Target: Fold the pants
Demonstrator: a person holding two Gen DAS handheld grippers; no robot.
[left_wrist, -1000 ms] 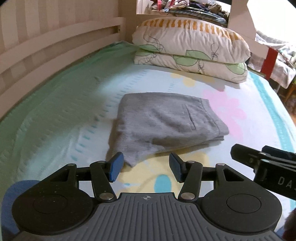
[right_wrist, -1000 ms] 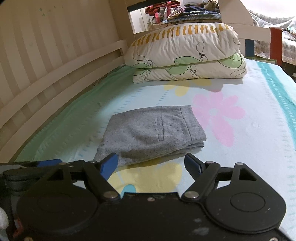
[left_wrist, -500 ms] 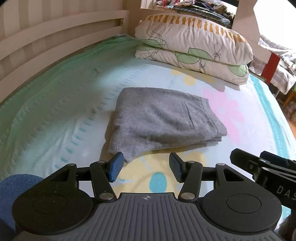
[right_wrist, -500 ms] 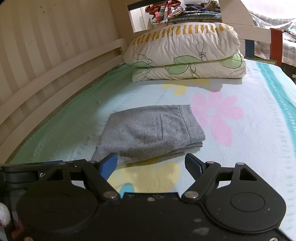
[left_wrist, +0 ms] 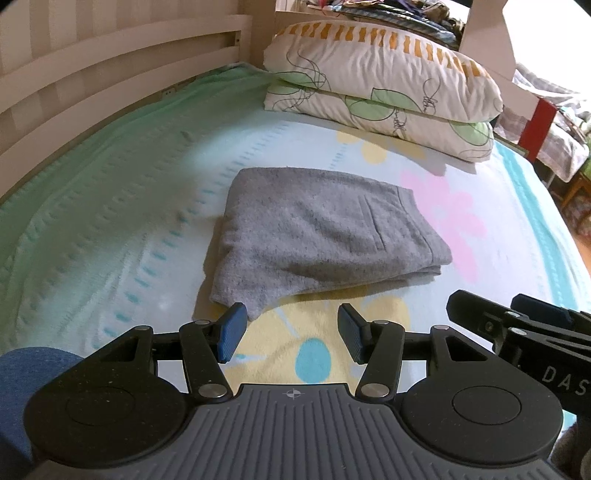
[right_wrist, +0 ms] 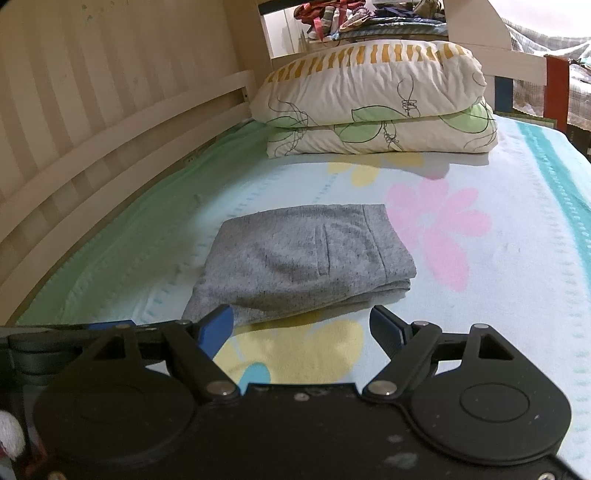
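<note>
The grey pants (left_wrist: 317,236) lie folded into a flat stack on the flowered bed sheet (left_wrist: 110,236), pocket side up. They also show in the right wrist view (right_wrist: 303,266). My left gripper (left_wrist: 290,334) is open and empty, just short of the stack's near left corner. My right gripper (right_wrist: 303,330) is open and empty, just short of the stack's near edge. It also shows at the right edge of the left wrist view (left_wrist: 517,325). Neither gripper touches the pants.
Two stacked pillows (left_wrist: 380,88) lie at the head of the bed, also in the right wrist view (right_wrist: 373,99). A slatted wooden rail (right_wrist: 110,110) runs along the left side. The bed's right edge (left_wrist: 554,229) drops to the floor. A clothes pile (right_wrist: 340,18) sits beyond the headboard.
Both grippers stayed open and pulled back slightly from the folded pants. The left wrist view has tilted down a little. The pants have not moved.
</note>
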